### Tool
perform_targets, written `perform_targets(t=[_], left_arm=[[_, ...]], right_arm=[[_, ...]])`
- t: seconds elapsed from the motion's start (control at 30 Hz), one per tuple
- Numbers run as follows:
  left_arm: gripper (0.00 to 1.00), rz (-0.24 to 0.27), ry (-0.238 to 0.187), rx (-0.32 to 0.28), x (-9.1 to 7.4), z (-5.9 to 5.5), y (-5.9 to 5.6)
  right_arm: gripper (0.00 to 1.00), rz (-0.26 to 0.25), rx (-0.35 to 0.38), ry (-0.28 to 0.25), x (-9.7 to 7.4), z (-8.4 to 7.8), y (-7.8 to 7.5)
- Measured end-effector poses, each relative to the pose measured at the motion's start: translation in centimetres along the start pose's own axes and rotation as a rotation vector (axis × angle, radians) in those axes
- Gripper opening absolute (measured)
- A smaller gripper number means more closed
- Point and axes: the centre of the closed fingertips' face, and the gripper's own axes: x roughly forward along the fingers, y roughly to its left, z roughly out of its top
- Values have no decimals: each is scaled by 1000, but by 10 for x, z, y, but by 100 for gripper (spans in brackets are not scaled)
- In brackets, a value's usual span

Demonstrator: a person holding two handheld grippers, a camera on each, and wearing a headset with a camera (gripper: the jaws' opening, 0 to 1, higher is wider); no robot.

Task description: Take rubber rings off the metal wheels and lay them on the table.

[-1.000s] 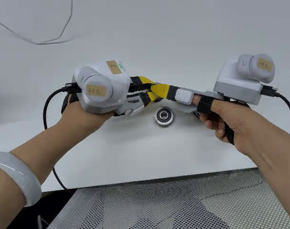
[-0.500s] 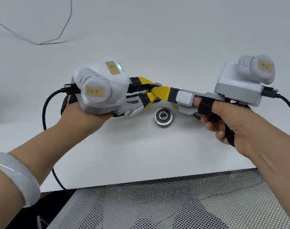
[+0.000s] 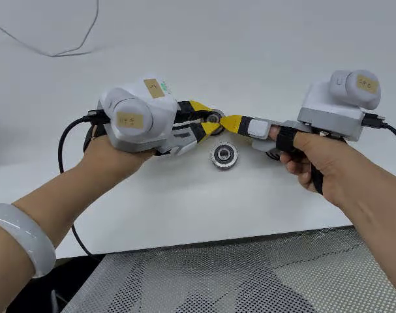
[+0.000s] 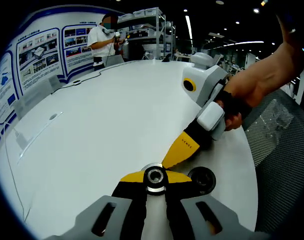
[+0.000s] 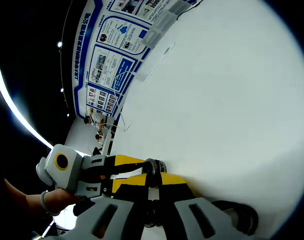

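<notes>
One wheel (image 3: 214, 117) between left tool (image 3: 208, 122) and right tool (image 3: 229, 122); second wheel (image 3: 224, 155) on table (image 3: 263, 52) nearby.

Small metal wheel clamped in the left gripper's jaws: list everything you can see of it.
The small round metal wheel is silvery, with a dark centre bore and a dark band round its rim. It sits clamped between the yellow-tipped jaws of the left gripper, flat face toward that gripper's camera. The right gripper touches its rim with a yellow tip; whether it grips that band is unclear.
</notes>
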Motion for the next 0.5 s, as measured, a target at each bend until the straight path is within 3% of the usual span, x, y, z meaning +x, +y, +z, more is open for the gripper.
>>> perform_targets(t=[0.1,0.5], left_arm=[[13,0,-1,-1,0,0,0],[13,-1,1,2,1,-3,2]], right_arm=[[4,-1,-3,-8,-1,1,0],[2,-8,-22,-24,0,4,0]])
